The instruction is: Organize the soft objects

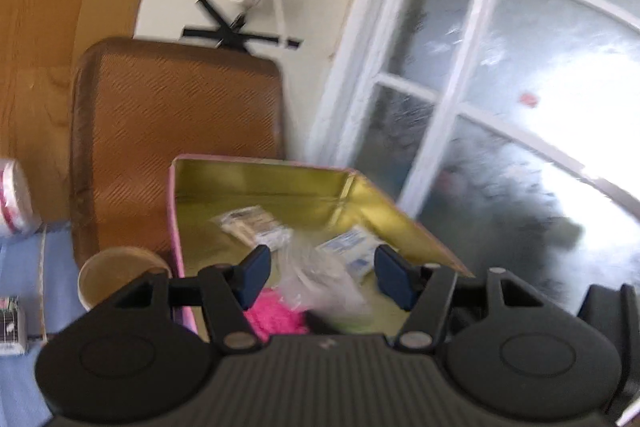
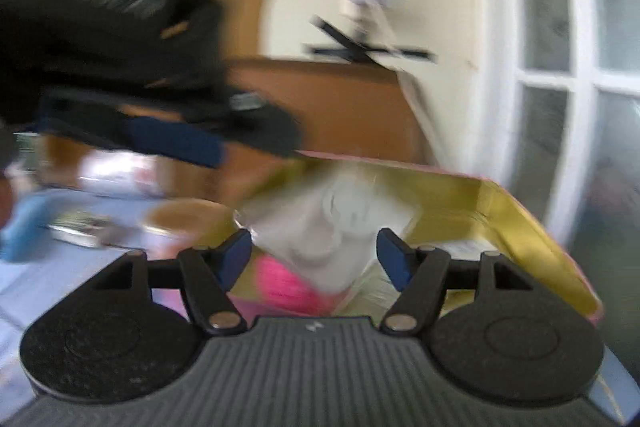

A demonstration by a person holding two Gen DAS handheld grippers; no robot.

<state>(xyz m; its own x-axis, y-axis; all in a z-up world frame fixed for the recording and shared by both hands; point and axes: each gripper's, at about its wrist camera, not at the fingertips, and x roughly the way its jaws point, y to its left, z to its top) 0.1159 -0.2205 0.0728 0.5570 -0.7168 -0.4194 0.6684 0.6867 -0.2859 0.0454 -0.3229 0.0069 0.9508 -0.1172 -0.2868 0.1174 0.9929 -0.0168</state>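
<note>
A gold-lined box with a pink outside [image 1: 280,187] holds several soft packets: a small wrapped pack [image 1: 252,225], a blue-and-white sachet [image 1: 352,251], a clear plastic bag [image 1: 316,279] and a pink fluffy item [image 1: 276,319]. My left gripper [image 1: 320,277] is open above the box, with the clear bag between its fingers but not pinched. In the right wrist view my right gripper [image 2: 314,259] is open over the same box [image 2: 520,227], above a white packet [image 2: 340,227] and the pink item [image 2: 284,283]. The left gripper [image 2: 176,143] crosses the upper left, blurred.
A paper cup [image 1: 116,275] stands left of the box on a blue cloth [image 1: 20,267]. A brown woven cushion [image 1: 176,131] leans behind the box. A white-framed glass door [image 1: 480,107] is at the right. A tissue roll [image 1: 14,195] sits at the far left.
</note>
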